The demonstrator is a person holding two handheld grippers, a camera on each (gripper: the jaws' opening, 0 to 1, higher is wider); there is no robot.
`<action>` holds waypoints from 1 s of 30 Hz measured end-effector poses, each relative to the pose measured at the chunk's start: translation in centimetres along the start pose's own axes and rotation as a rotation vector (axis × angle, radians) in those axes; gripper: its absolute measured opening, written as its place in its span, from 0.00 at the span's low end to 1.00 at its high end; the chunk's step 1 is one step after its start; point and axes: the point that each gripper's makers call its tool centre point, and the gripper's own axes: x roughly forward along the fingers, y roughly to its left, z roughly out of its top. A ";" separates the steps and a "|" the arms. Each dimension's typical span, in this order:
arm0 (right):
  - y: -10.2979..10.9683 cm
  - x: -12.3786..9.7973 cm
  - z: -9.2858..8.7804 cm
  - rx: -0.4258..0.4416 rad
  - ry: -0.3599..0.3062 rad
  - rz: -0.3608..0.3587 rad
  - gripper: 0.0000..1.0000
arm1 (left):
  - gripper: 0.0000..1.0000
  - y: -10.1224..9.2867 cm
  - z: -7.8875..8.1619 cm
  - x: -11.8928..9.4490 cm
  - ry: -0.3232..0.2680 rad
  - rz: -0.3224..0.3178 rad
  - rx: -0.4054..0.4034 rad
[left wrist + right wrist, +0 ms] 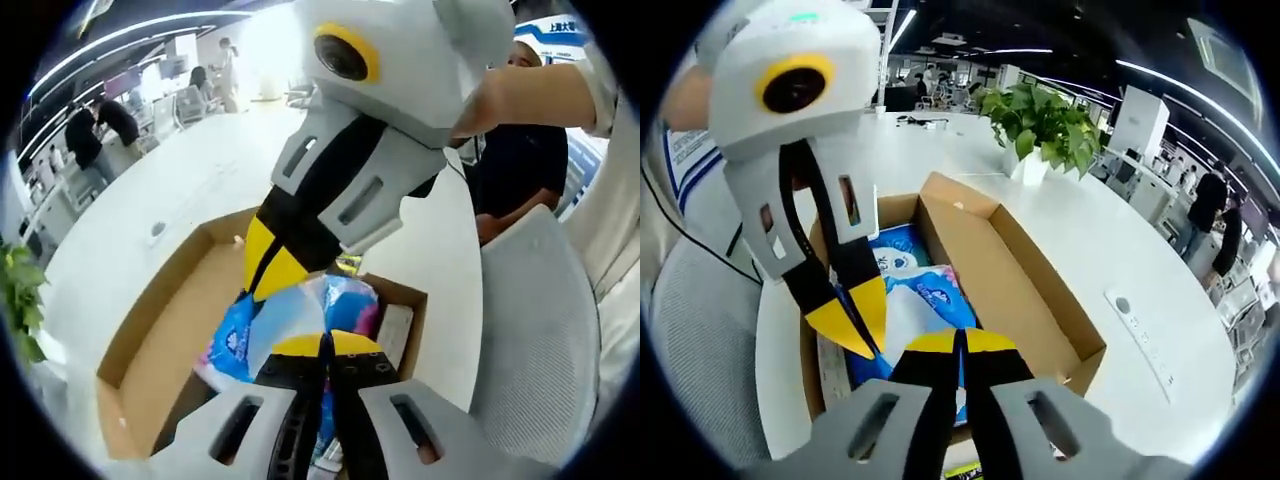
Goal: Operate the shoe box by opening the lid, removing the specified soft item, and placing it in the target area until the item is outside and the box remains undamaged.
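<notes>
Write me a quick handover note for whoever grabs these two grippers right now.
Left gripper: fingers shut on the blue-and-white soft pack, inside the box.
Right gripper: fingers shut on the same pack from the other side.
Shoe box: open on the white table, lid flap folded out flat, no damage visible.
Done: lid opened, pack gripped by both.
Left: lift the pack out and set it in the target area, which I cannot pick out in these views.
</notes>
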 end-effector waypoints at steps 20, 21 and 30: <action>-1.2 -4.2 2.5 -0.039 -0.052 -0.023 0.00 | 0.00 -1.6 5.3 -2.3 -0.084 0.014 0.043; -1.3 -4.5 2.5 -0.039 -0.053 -0.024 0.00 | 0.00 -1.7 5.7 -2.3 -0.088 0.013 0.047; -2.3 -7.1 1.9 -0.017 -0.055 -0.045 0.00 | 0.00 -3.2 8.4 -1.7 -0.112 -0.010 0.087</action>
